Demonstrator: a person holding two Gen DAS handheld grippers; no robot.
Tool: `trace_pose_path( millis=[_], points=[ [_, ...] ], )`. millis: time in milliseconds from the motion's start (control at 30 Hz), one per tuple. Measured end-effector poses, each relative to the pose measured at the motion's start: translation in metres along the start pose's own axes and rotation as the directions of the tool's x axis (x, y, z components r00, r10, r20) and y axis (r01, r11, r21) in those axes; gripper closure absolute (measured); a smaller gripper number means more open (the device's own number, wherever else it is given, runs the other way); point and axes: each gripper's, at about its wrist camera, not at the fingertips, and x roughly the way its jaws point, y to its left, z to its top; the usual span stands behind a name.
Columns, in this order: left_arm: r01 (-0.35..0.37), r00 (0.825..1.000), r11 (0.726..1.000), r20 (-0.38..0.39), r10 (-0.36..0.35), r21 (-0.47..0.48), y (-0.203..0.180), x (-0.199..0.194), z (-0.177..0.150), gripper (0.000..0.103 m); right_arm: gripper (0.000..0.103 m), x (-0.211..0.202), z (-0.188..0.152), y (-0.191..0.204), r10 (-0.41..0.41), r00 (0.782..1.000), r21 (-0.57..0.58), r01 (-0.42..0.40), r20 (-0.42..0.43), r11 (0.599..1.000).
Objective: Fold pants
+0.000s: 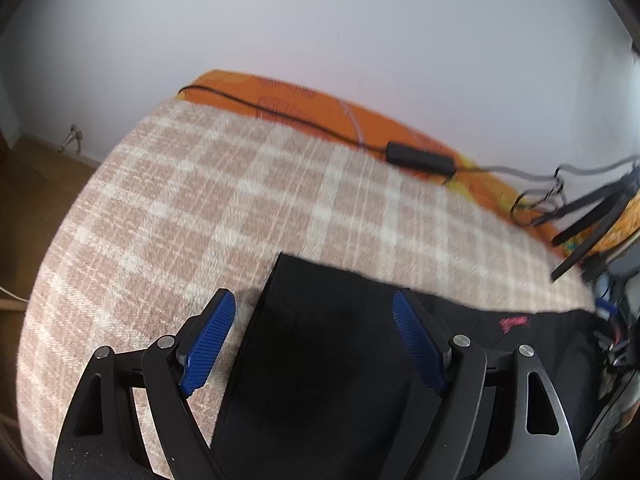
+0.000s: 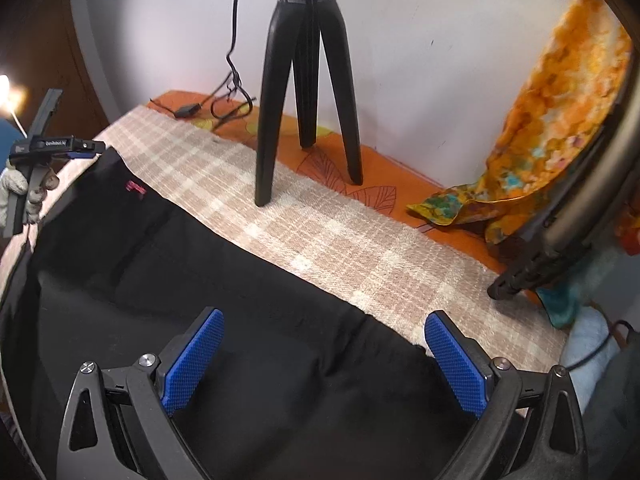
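Hovering over black pants (image 1: 320, 360), the left gripper (image 1: 314, 340) is pointing steeply down w/ jaws standing wide open, nothing pinched between the blue pads (image 1: 208, 344). Left wrist view: one squared end of the pants is lying flat on a beige checked blanket (image 1: 240, 184), its corner just ahead of the jaws. A small pink mark (image 1: 514, 324) is showing on the fabric to the right. Beyond the blanket an orange sheet (image 1: 320, 104) is running along the white wall (image 1: 320, 20), w/ a black cable & adapter (image 1: 420, 158) lying across it. Picture is a bit blurred.

Right wrist view: the right gripper (image 2: 324, 356) is also hanging jaws wide apart, pads clear of the cloth, over the pants (image 2: 240, 320), which are stretching across the blanket (image 2: 360, 248) toward the left edge of frame. Far left, the other gripper (image 2: 60, 146) is showing above the pants' far end, w/ a white-gloved hand (image 2: 14, 188) gripping its handle. A black tripod (image 2: 308, 80) is standing behind, one leg on the blanket, others on the orange sheet (image 2: 384, 168). An orange patterned cloth (image 2: 552, 128) is draping at right.
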Motion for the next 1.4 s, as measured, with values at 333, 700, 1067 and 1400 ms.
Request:
trace_pose_path(
  millis=[333, 700, 1067, 1400],
  points=[
    [-0.107, 0.994, 0.984, 0.040, 0.102, 0.139, -0.010, 0.009, -0.004, 0.042, 0.001, 0.033, 0.009, 0.009, -0.006, 0.998, -0.111, 0.000, -0.055, 0.994],
    [-0.146, 0.987, 0.961, 0.097, 0.127, 0.233, -0.033, 0.003, -0.011, 0.086, 0.013, 0.047, 0.007, 0.008, 0.080, 0.995, -0.052, -0.083, -0.056, 0.995],
    [-0.169, 0.981, 0.948, 0.142, 0.135, 0.268, -0.047, -0.021, -0.022, 0.095, 0.090, 0.029, -0.004, 0.017, 0.077, 0.996, -0.044, -0.079, -0.034, 0.996],
    [-0.136, 0.970, 0.954, 0.231, 0.074, 0.266, -0.057, -0.090, -0.027, 0.095, 0.097, -0.041, -0.001, 0.030, 0.029, 0.996, -0.059, -0.024, 0.079, 0.998]
  ],
)
